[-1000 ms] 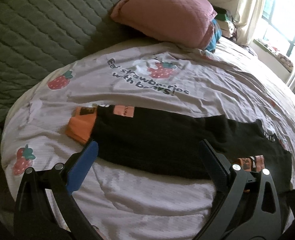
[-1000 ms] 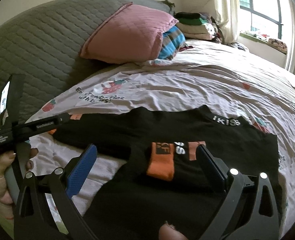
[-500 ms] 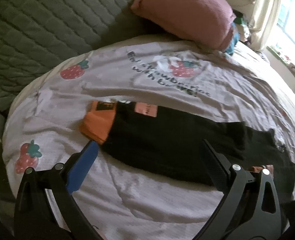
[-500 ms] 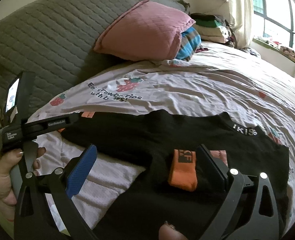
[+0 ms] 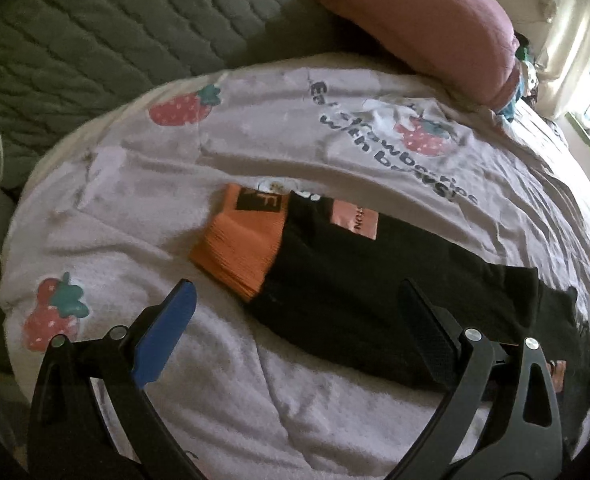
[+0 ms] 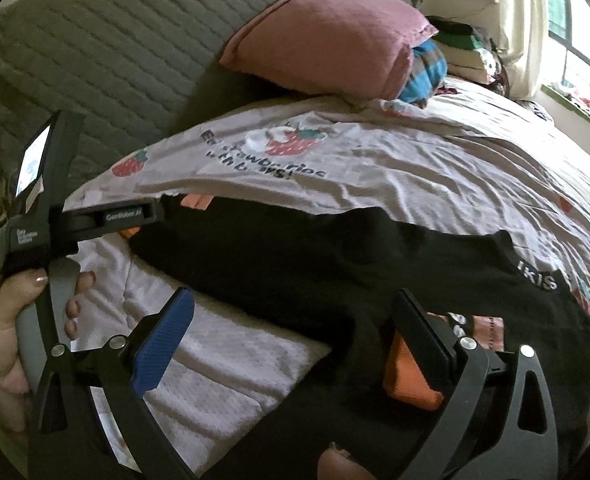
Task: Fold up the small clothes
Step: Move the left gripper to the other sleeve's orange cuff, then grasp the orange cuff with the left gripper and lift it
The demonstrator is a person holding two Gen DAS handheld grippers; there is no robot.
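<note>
A black top (image 6: 335,264) with orange cuffs lies flat on the bedspread (image 6: 415,168), spread across the middle of the right wrist view. Its neckband, lettered in white, sits at about 3 o'clock from the garment's centre. One sleeve (image 5: 375,280) runs out toward 10 o'clock and ends in an orange cuff (image 5: 243,248) that lies flat on the spread, with a peach label just beyond it on the sleeve. The other sleeve is folded in over the body, its cuff (image 6: 409,376) lying on the black cloth at about 5 o'clock, partly hidden behind a finger of the right gripper.

The left gripper (image 5: 295,328) hovers over the outstretched sleeve with its fingers spread wide and nothing between them; the blue pad is above bare bedspread at 7 o'clock from the cuff, the black finger above the sleeve's upper part. In the right wrist view its body shows at 9 o'clock, held by a hand (image 6: 11,328).

The right gripper (image 6: 291,328) is likewise spread wide and empty, its blue pad over the bedspread, its black finger over the folded-in cuff. Whether either touches the cloth cannot be told.

The bedspread is pale with strawberries and dark lettering. At 12 o'clock a pink pillow (image 6: 327,36) leans on a grey quilted headboard (image 6: 115,40). A stack of folded clothes (image 6: 467,52) lies at 1 o'clock, near a bright window (image 6: 575,40).
</note>
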